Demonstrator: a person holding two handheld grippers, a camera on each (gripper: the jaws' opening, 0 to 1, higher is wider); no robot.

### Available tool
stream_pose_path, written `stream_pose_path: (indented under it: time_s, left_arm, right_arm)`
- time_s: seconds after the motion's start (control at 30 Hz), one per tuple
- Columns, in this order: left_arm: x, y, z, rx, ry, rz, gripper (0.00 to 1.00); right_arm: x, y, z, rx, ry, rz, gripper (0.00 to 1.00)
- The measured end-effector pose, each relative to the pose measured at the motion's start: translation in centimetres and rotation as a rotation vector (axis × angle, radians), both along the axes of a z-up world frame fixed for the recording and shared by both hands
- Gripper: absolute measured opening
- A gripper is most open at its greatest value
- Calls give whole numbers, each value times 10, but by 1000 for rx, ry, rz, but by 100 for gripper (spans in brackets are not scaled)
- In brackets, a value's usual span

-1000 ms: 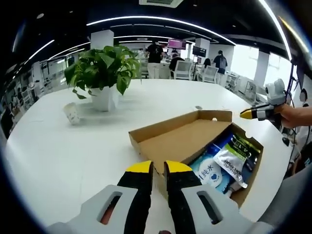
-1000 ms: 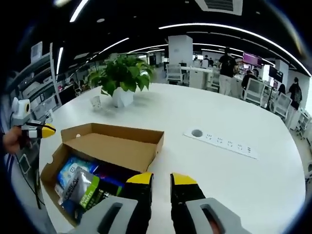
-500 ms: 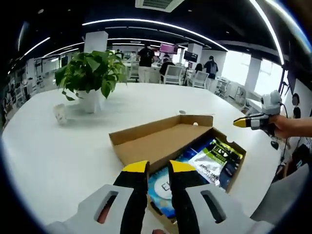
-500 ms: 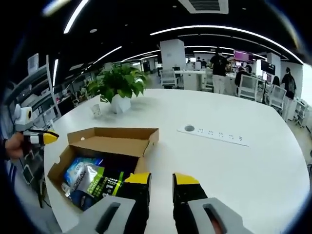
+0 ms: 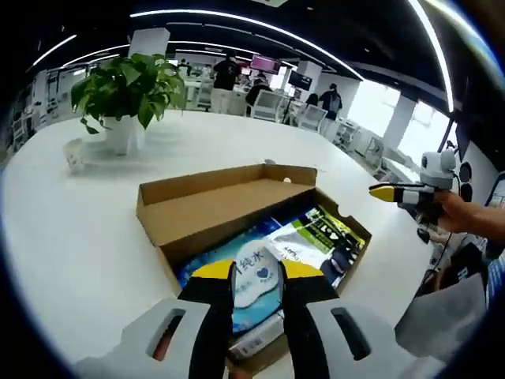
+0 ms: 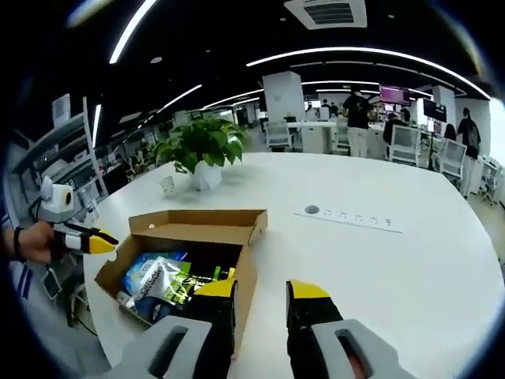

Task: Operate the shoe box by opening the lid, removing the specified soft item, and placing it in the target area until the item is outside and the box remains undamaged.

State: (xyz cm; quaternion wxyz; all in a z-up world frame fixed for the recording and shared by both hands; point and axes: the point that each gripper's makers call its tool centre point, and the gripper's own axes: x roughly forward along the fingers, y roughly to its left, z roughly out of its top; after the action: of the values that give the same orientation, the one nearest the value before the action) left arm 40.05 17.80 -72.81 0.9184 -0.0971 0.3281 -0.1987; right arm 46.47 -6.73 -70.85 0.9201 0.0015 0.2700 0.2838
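Your left gripper (image 5: 256,272) hangs slightly open, empty, over the white wipes pack (image 5: 254,276) inside the open shoe box (image 5: 201,209); your right gripper (image 6: 260,290) is parted, empty, straddling its near wall.

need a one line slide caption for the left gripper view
Left gripper poised over the open shoe box of soft packets, lid folded back, on a white table beside a potted plant.

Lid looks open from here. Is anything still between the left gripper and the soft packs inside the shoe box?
Nothing visible. The lid is folded back, and the left gripper sits over the open shoe box, its jaws apart just above the white-and-blue soft pack. The green pack beside it is also uncovered.
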Motion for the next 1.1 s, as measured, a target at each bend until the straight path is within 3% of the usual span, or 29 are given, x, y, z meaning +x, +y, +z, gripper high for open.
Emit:
stream_pose_path:
  time_s: [0.13,0.23,0.53,1.1]
  left_arm:
    - [-9,-16,-14,-11,66,-44,23]
    - [-12,-23,-20,-37,89,-52,25]
    - [-17,-43,-35,-91,155,-79,29]
    - [-14,-66,-51,-133,231,-90,23]
  right_arm:
    - [-15,4,-1,14,3,26,28]
    - [-26,5,-1,26,3,35,34]
    - [-55,9,-5,48,4,51,40]
    - [-84,9,-20,43,24,62,42]
